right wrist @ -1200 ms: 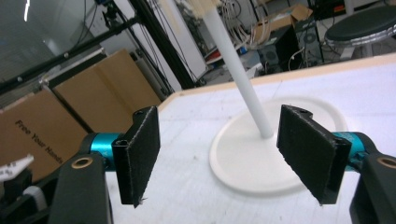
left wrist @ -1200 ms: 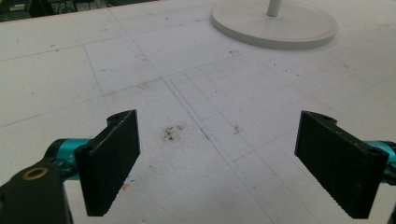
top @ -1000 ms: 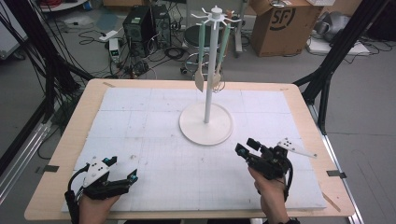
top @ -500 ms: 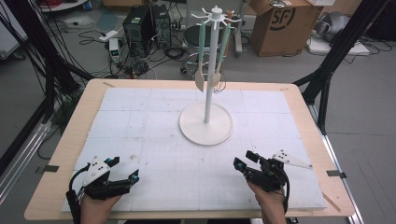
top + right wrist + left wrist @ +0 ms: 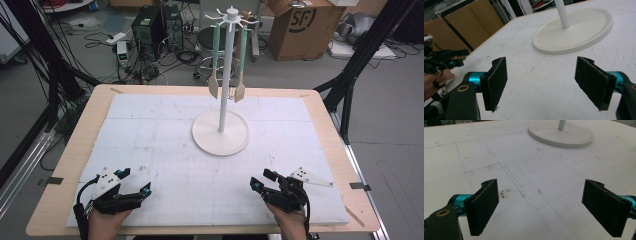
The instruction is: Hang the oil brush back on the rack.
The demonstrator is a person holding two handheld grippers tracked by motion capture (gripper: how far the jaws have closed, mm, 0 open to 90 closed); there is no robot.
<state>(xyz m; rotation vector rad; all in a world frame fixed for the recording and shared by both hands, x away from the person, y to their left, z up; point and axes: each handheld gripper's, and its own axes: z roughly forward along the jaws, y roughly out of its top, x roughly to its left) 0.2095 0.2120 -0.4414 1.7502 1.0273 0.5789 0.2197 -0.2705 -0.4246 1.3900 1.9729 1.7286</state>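
Observation:
A white rack stand [image 5: 220,131] with a round base and an upright pole stands at the table's middle back; its base also shows in the left gripper view [image 5: 561,135] and the right gripper view [image 5: 574,32]. Two spatulas [image 5: 214,82] [image 5: 240,90] with green handles hang from its top hooks. My left gripper [image 5: 134,186] rests low at the front left, open and empty [image 5: 540,207]. My right gripper [image 5: 261,180] sits at the front right, also open with nothing between its jaws [image 5: 541,82].
A white gridded mat [image 5: 165,150] covers the wooden table [image 5: 82,145]. Behind the table are a cardboard box [image 5: 300,25], computer gear and cables on the floor. Black frame legs [image 5: 355,65] stand at both sides. The left hand and its gripper [image 5: 441,62] appear far off in the right gripper view.
My right gripper has drawn back toward the front edge of the table and slightly left. The left gripper has barely shifted.

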